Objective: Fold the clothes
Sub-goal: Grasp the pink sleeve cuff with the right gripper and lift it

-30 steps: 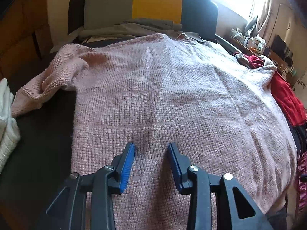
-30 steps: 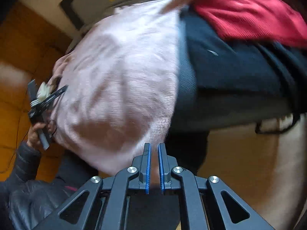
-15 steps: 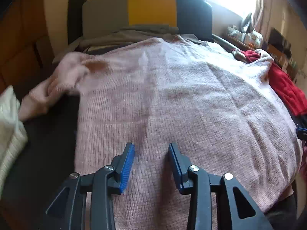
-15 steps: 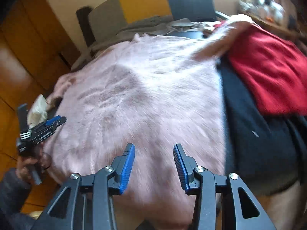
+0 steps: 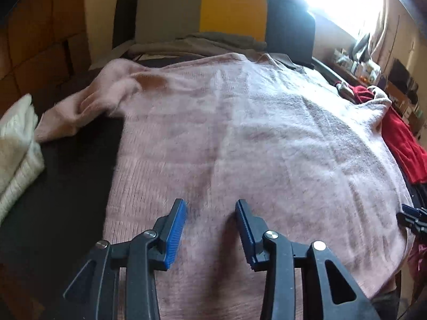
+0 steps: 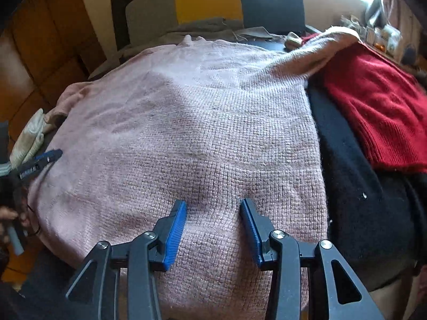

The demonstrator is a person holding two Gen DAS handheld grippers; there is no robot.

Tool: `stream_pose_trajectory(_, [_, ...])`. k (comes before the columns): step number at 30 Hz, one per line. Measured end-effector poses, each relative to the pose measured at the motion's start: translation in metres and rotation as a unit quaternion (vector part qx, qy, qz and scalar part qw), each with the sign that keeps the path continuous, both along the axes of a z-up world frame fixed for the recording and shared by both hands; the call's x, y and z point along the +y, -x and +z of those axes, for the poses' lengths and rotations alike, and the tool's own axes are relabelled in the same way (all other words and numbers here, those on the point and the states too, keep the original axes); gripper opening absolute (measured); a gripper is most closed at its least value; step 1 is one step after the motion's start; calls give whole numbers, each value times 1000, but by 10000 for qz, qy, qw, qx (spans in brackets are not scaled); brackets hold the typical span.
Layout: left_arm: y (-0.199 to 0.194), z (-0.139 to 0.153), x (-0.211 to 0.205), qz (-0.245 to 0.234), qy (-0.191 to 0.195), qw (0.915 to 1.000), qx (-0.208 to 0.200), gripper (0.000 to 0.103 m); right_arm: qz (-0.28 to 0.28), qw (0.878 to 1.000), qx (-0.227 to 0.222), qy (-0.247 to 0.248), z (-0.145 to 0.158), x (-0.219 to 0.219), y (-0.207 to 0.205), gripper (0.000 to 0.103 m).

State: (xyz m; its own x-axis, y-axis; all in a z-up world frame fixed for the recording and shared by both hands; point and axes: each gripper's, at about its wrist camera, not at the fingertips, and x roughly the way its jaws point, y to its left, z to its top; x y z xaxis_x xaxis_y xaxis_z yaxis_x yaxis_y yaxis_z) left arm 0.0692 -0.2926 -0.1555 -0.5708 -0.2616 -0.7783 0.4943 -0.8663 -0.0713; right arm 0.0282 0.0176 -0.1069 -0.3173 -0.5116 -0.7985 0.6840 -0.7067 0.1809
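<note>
Nearest the left wrist camera, the left gripper [image 5: 210, 208] stands with its blue-padded fingers [image 5: 174, 236] spread apart, grasping nothing; the hem end of the pink knit sweater [image 5: 253, 138] fills the gap between them and lies under both tips. Whether the tips press the knit cannot be told. In the right wrist view the right gripper [image 6: 213, 208] is released in the same way, fingers [image 6: 174, 236] wide, with the sweater's [image 6: 192, 133] lower band lying between and beneath them. From this side the left gripper [image 6: 40, 161] shows at the sweater's left edge, held in a person's hand [image 6: 10, 218].

The sweater lies spread flat, front or back up, on a dark surface [image 5: 66, 176], its body running away from both grippers. Just left of the sweater sits a folded cream knit [image 5: 16, 146]. The left sleeve [image 5: 80, 109] is bunched beside the body, near that cream knit. On the sweater's right lies a black garment [image 6: 355, 186], and on top of that a red sweater [image 6: 373, 106], over which the pink right sleeve [image 6: 320, 45] is draped. Beyond the sweater's neckline lies a grey garment [image 5: 213, 42], and behind it stands a headboard in grey, yellow and dark panels [image 5: 232, 8].
</note>
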Motion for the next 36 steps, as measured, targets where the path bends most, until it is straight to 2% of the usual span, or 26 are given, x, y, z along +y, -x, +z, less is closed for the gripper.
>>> stream_pose_trajectory(2, [18,13,10,-264,143,9995,105,39,85,9999,-4,83,-1,-1,0,53])
stream_pose_trajectory(4, [41,28,24,-645,300,9970,292,39,171,9997,-9,167,-3,-2,1,77])
stream_pose_trajectory(7, [90,36,46,-1210,329,9915,347,39,306,9992,-2,242,-5,-5,0,95])
stream_pose_trajectory(10, [133,37,67,-1724,264,9841,328,39,310,9992,-189,179,6,-4,-1,93])
stream_pose_trajectory(13, [173,51,96,-2272,248,9724,473,39,-225,9970,-366,650,26,19,24,91])
stream_pose_trajectory(15, [200,67,112,-2662,103,9616,660,39,-619,9946,-179,813,40,37,41,91])
stream_pose_trajectory(17, [226,84,127,-3003,-46,9501,843,39,-1000,9920,223,732,50,53,60,91])
stream_pose_trajectory(19, [253,99,131,-3125,-315,9447,945,40,-1109,9908,462,628,52,56,76,91])
stream_pose_trajectory(21, [278,113,129,-3121,-477,9437,981,41,-902,9921,628,598,51,47,91,90])
stream_pose_trajectory(24, [306,128,126,-3035,-216,9475,983,41,-267,9964,707,373,39,8,103,90])
stream_pose_trajectory(27, [310,119,110,-2688,-171,9591,874,41,-125,9978,514,412,30,-14,122,81])
stream_pose_trajectory(29, [298,98,100,-2529,-439,9634,776,41,-551,9928,105,1054,37,-1,148,80])
stream_pose_trajectory(30, [291,86,101,-2560,-478,9628,721,41,-764,9879,49,1350,43,11,158,80])
stream_pose_trajectory(32, [277,61,104,-2643,-539,9610,604,41,-1299,9742,164,1840,60,41,189,80])
stream_pose_trajectory(34, [275,43,122,-2904,-448,9549,425,41,-1817,9587,264,2174,76,71,224,80])
stream_pose_trajectory(36, [284,33,129,-2929,-414,9546,338,41,-2286,9454,390,2288,90,93,262,81])
